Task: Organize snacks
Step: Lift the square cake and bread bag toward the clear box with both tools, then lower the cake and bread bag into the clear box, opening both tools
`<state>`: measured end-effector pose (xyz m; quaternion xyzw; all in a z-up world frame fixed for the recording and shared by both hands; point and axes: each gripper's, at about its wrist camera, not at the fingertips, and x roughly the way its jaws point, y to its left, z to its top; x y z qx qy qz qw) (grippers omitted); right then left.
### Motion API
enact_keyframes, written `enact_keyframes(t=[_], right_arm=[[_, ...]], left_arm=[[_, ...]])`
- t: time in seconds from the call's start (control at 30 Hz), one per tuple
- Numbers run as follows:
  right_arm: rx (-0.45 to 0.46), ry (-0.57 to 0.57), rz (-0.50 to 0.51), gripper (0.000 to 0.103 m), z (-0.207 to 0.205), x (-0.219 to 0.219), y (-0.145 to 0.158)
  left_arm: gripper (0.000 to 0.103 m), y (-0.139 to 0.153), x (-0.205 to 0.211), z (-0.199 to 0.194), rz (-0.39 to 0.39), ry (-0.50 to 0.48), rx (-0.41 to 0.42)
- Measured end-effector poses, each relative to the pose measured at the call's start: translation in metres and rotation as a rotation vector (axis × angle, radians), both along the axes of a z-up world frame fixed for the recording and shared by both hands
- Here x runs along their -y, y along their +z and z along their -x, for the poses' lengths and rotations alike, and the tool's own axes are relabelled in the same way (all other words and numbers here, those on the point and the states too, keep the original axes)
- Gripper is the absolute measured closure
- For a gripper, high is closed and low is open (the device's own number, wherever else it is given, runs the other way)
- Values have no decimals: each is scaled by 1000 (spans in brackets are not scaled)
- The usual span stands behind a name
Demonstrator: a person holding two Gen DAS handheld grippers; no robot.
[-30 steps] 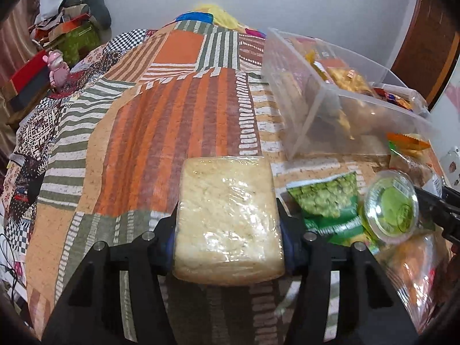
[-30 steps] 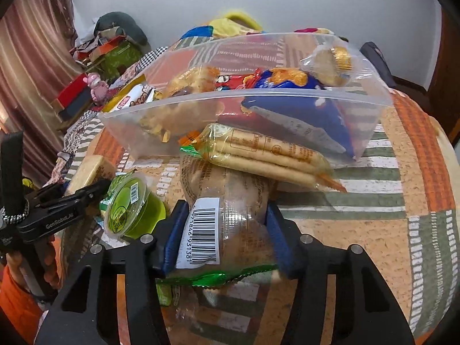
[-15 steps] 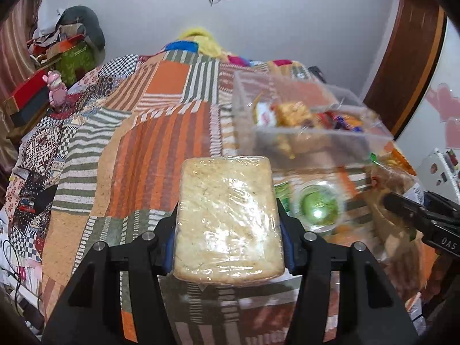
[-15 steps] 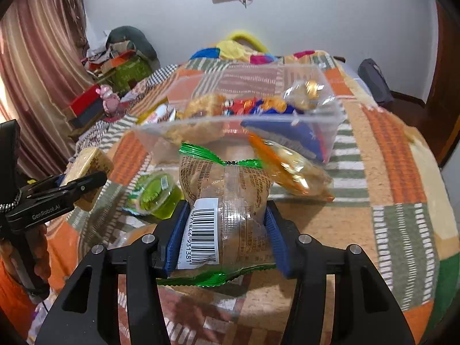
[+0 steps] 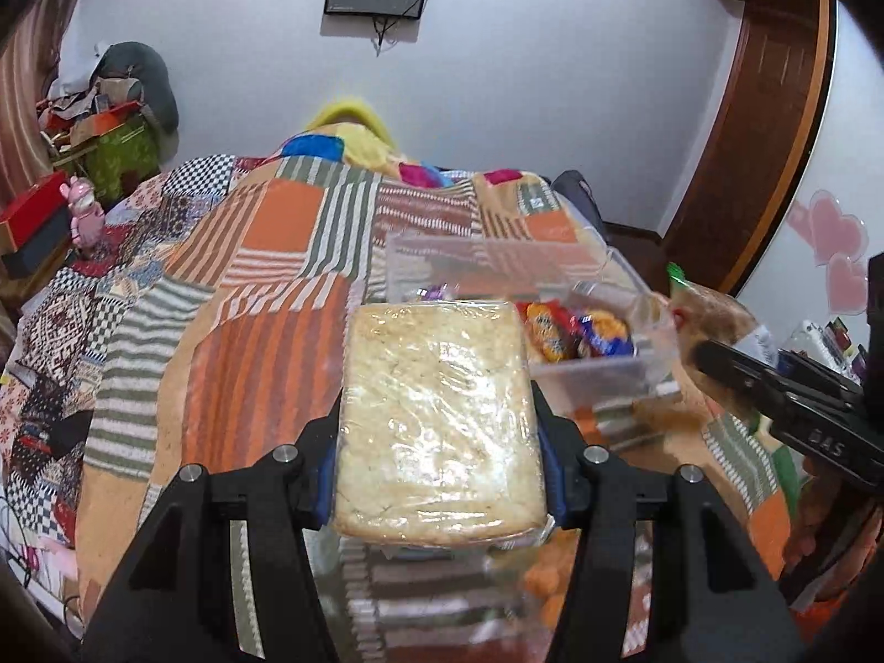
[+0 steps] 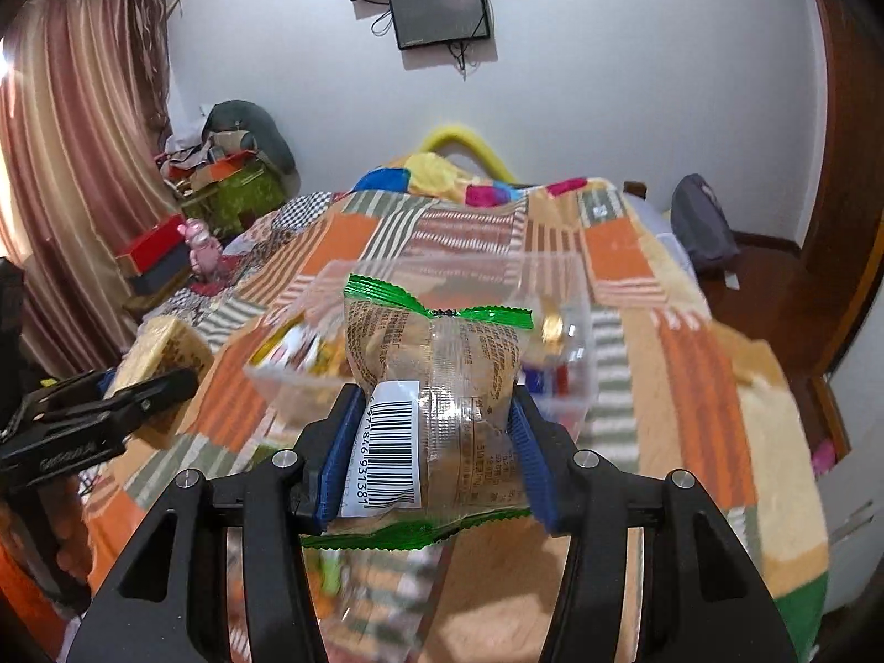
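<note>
My left gripper (image 5: 439, 442) is shut on a flat pale-yellow block wrapped in clear film (image 5: 436, 420), held above the bed. Just beyond and to its right stands the clear plastic bin (image 5: 596, 373) with several bright snack packets inside. My right gripper (image 6: 433, 436) is shut on a clear bread packet with green crimped ends and a barcode label (image 6: 436, 387), lifted in front of the same bin (image 6: 558, 298). In the left wrist view the right gripper's black body (image 5: 790, 409) and its packet (image 5: 713, 315) appear at the right. The left gripper (image 6: 127, 387) with its block shows at the left of the right wrist view.
A patchwork quilt (image 5: 265, 298) in orange, green and white covers the bed. More snack packets lie blurred below both grippers. A pink toy (image 6: 201, 246), boxes and bags stand by the curtain at the left. A dark bag (image 6: 704, 226) sits on the floor near the wooden door.
Both grippers have risen with their packets and tilted up, so the wall and screen now show. The bin looks lower and farther. The green cup and pea packet have dropped out of sight.
</note>
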<state>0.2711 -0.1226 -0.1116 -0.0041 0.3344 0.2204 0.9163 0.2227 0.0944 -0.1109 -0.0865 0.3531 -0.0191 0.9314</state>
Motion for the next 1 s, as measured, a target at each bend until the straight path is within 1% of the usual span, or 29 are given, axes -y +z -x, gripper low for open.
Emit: enact_keyframes(t=[0.1,0.23,0.37,0.47,0.53,0.67,0.73,0.87,0.93,1.0], right_arm=[[3,-3,-2,54,-12,-4,2],[6,0,-3,54,-31,-14,4],[-3,10,-3,54,-47,-23,2],[-24,19,4,54,-61,-32,-3],[-42,19,14,54,-71,-39,-9],[-88,20,29,54,-90,-49,-22],[-118,32,28,54,-97,-53,-29],[-130,41,58,53,-101,-56,-36],[-139,43,69,51,-103,-56,-38],[-141,41,74,51,-103,-55,-38]], left_arm=[[48,2,7,-18,-17,-12,3],[48,-2,14,-48,-55,-2,-10],[48,-10,12,-78,-26,6,-37],[48,-17,11,-97,-32,15,-57],[48,-23,10,-111,-31,17,-76],[48,-32,6,-134,-3,18,-112],[48,-35,6,-142,-3,18,-116],[48,-33,7,-150,-37,26,-96],[48,-30,9,-152,-63,30,-79],[49,-28,10,-152,-65,17,-78]])
